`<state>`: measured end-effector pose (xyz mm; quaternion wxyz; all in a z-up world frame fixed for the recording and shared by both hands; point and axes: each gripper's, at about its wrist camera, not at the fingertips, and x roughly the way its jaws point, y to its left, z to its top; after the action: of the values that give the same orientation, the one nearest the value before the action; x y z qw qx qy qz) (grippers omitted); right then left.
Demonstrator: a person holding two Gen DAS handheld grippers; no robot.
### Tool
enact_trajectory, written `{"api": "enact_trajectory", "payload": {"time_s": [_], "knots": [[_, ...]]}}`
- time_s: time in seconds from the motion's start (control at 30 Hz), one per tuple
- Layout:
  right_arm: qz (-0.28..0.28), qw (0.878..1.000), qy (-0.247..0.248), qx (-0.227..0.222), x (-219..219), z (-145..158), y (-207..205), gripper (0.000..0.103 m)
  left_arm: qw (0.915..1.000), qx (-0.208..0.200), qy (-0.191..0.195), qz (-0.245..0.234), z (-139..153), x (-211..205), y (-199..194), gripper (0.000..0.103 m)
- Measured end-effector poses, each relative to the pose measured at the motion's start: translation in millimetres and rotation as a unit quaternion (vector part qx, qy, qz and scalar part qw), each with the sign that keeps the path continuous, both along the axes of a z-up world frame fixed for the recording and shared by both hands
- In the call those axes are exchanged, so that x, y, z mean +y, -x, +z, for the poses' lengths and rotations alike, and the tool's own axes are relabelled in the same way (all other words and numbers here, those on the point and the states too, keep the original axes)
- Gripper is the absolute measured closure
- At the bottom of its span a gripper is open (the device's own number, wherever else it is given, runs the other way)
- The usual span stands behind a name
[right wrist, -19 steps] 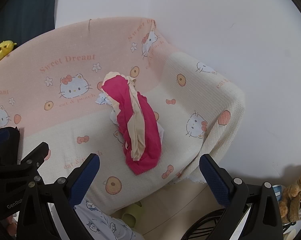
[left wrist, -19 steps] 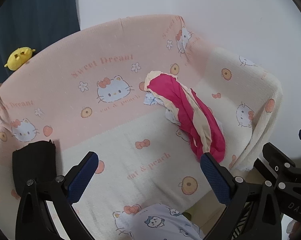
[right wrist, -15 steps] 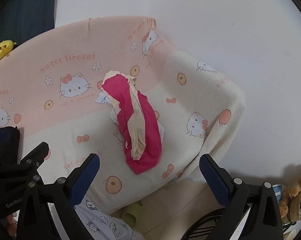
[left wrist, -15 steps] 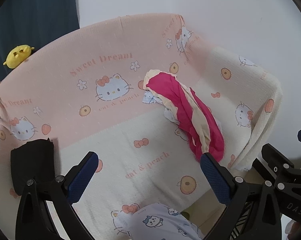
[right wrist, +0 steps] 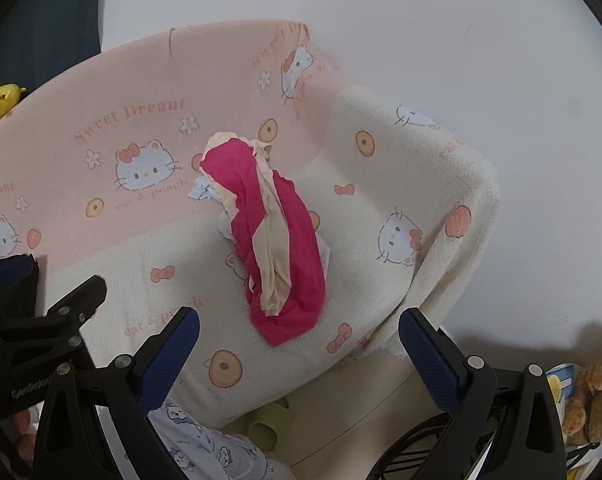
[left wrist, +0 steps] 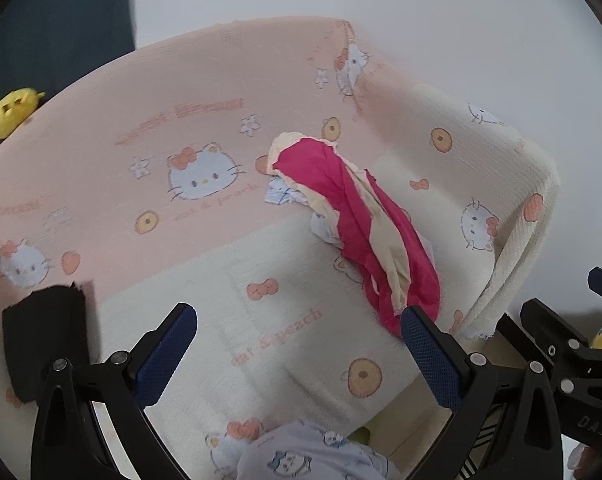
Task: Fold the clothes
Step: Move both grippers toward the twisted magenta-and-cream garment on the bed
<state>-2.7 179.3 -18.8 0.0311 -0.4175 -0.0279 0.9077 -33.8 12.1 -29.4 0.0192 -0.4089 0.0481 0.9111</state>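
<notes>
A crumpled magenta and cream garment [left wrist: 361, 224] [right wrist: 275, 244] lies in a long heap on the sofa seat, over a small pale blue printed cloth [left wrist: 279, 194] [right wrist: 201, 190]. My left gripper [left wrist: 297, 350] hangs above the seat's front, open and empty, with the garment's lower end just beyond its right fingertip. My right gripper [right wrist: 299, 346] is also open and empty, the garment's lower end lying just beyond and between its fingertips. Each gripper's black frame shows at the edge of the other's view.
The sofa wears a pink and cream cat-print cover [left wrist: 205, 132] [right wrist: 141, 120]. A black folded item [left wrist: 49, 340] sits at the seat's left. A yellow plush [left wrist: 13, 112] rests on the backrest. A leg in printed pyjamas [left wrist: 313, 456], a green slipper [right wrist: 269, 424] and a brown plush [right wrist: 593, 400] are below.
Both views have shifted slightly: the sofa and garment sit a little lower and closer in the left wrist view. The garment lies unmoved and both grippers stay open.
</notes>
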Motion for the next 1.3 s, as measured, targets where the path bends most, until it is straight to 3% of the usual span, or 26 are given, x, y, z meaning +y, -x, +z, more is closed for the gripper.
{"api": "enact_trajectory", "payload": {"time_s": [0.3, 0.43, 0.63, 0.73, 0.9, 1.1, 1.17, 1.3], "knots": [[-0.010, 0.999, 0.029, -0.014, 33.4, -19.1, 21.0, 0.003, 0.9972, -0.027, 0.007, -0.069, -37.8, 25.9, 32.9, 0.000], [-0.015, 0.999, 0.040, -0.022, 45.5, -34.0, 31.0, 0.003, 0.9936, -0.055, -0.026, -0.096, -60.7, 34.5, 47.2, 0.000], [-0.024, 0.997, 0.060, -0.051, 62.5, -66.4, 42.5, 0.005, 0.9828, -0.116, -0.111, -0.091, -93.3, 41.2, 75.2, 0.000], [-0.031, 0.995, 0.074, -0.065, 70.2, -79.7, 49.6, 0.017, 0.9800, -0.122, -0.129, -0.091, -102.6, 47.7, 83.8, 0.000], [-0.034, 0.987, 0.129, -0.093, 79.3, -103.4, 60.5, 0.025, 0.9838, -0.101, -0.097, -0.112, -111.2, 58.0, 93.2, 0.000], [-0.037, 0.975, 0.184, -0.117, 82.4, -132.1, 74.4, 0.028, 0.9897, -0.068, -0.022, -0.124, -135.9, 67.5, 106.3, 0.000], [-0.039, 0.971, 0.200, -0.122, 83.9, -140.9, 79.3, 0.028, 0.9896, -0.067, -0.021, -0.126, -144.8, 65.6, 109.9, 0.000], [-0.049, 0.963, 0.229, -0.132, 88.2, -156.7, 86.8, 0.028, 0.9892, -0.074, -0.058, -0.112, -162.9, 56.6, 119.1, 0.000]]}}
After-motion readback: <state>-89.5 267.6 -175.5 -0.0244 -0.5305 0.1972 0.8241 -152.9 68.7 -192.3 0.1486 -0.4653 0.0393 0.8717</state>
